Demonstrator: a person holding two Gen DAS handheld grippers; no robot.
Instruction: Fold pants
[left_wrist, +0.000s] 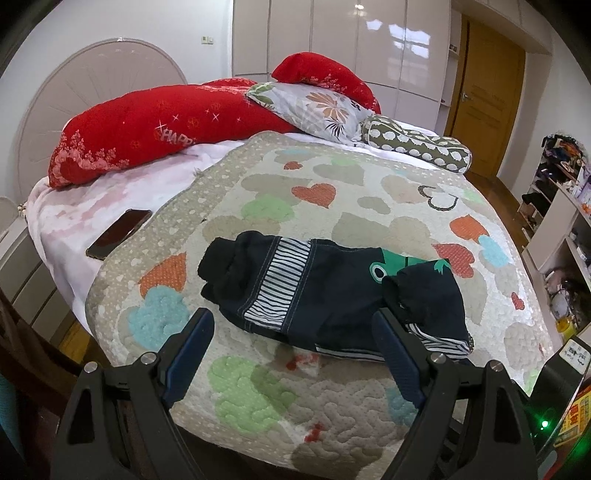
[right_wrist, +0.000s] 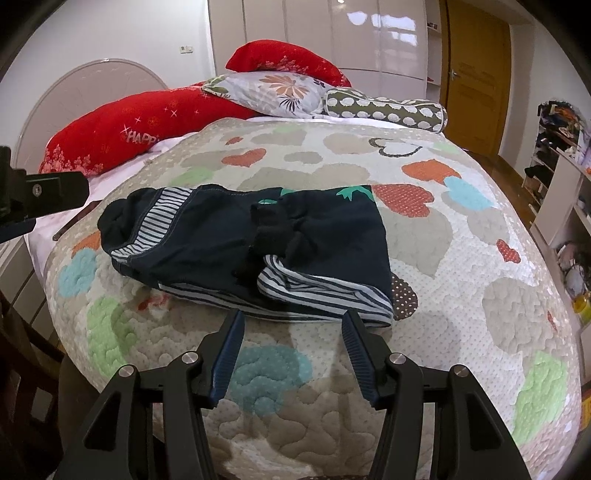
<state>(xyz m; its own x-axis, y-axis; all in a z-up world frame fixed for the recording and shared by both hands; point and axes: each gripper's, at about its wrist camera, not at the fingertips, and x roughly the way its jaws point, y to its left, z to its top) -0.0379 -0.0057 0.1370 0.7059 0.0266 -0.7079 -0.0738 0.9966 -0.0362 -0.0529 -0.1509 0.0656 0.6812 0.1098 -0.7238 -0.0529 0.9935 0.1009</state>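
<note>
Small dark navy pants (left_wrist: 325, 295) with striped panels and a green frog print lie folded across the heart-patterned quilt (left_wrist: 332, 177). One cuffed leg end is turned back over the right part of the pants (right_wrist: 280, 229). My left gripper (left_wrist: 291, 321) hovers just short of their near edge, jaws wide open and empty. My right gripper (right_wrist: 293, 321) is open too, its tips just short of the striped near hem, nothing between the fingers. Part of the left gripper's body (right_wrist: 37, 192) shows at the left edge of the right wrist view.
A dark phone (left_wrist: 118, 232) lies on the pale sheet left of the quilt. Red pillows (left_wrist: 147, 129), a floral pillow (left_wrist: 314, 107) and a dotted bolster (left_wrist: 417, 144) line the far end. Cluttered shelves (left_wrist: 561, 221) stand on the right, drawers on the left.
</note>
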